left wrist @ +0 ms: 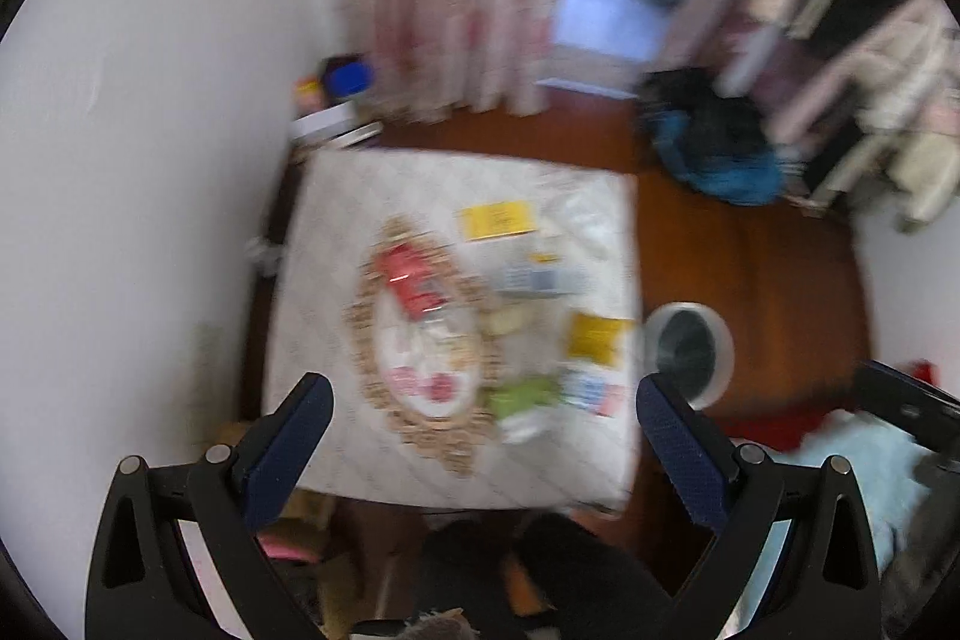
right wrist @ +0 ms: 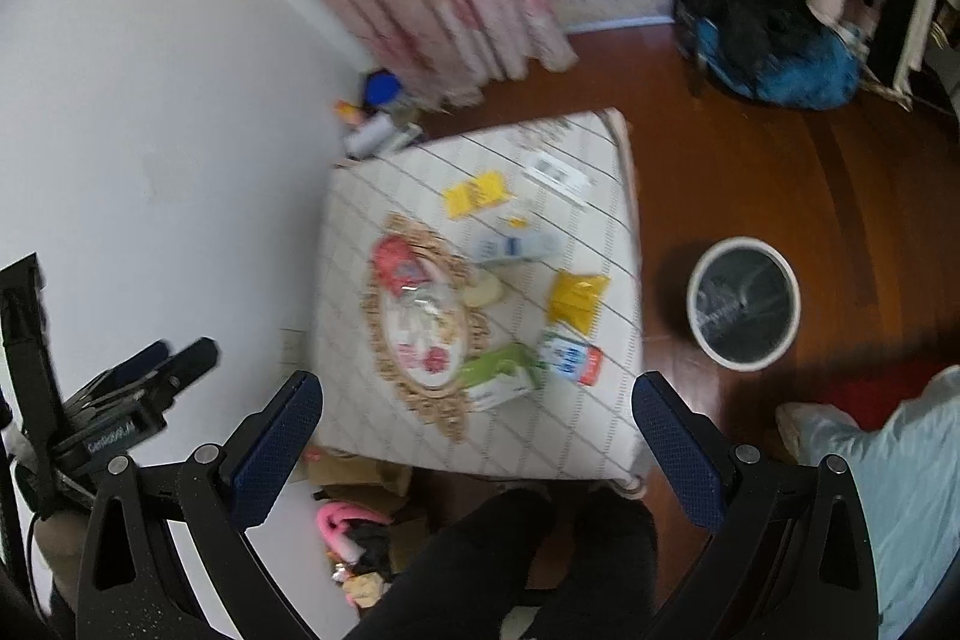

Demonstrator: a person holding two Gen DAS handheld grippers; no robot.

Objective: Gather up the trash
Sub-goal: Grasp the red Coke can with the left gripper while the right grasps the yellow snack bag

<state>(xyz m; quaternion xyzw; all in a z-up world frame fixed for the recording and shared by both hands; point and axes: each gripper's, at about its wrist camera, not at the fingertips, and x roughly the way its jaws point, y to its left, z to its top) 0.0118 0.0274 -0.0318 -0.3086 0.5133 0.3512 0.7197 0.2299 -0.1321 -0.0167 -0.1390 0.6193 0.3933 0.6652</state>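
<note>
Yellow packets, a red wrapper, a green box and small printed cartons lie scattered over the quilted white surface (right wrist: 384,196), which stands against the wall with a bin (right wrist: 744,303) on the wooden floor just off its right edge. Both claws hang high above this, well apart from everything. The left claw (left wrist: 483,427) is spread wide and holds nothing; the right claw (right wrist: 477,424) is likewise spread and empty.

The trash looks light throughout. The near yellow packet (right wrist: 577,303) lies flat near the surface's right edge, closest to the bin; it is probably thin, crinkly film that will slip and fold, so a pinch across a raised edge or corner should serve better than pressing down on its face. The green box (right wrist: 499,377) at the near side appears to be cardboard, stiff enough to take across its narrow sides, though a hard squeeze may crush it. Just beside it, the blue-and-white carton (right wrist: 570,357) should handle the same way. The red wrapper (right wrist: 396,267) rests on the oval ornate mat (right wrist: 447,415) beside some clear, crumpled film, which is likely slippery and hard to judge; the blur hides its outline. The far yellow packet (right wrist: 475,194) lies toward the back.

No item has been lifted yet, so the job appears to be at its start.
</note>
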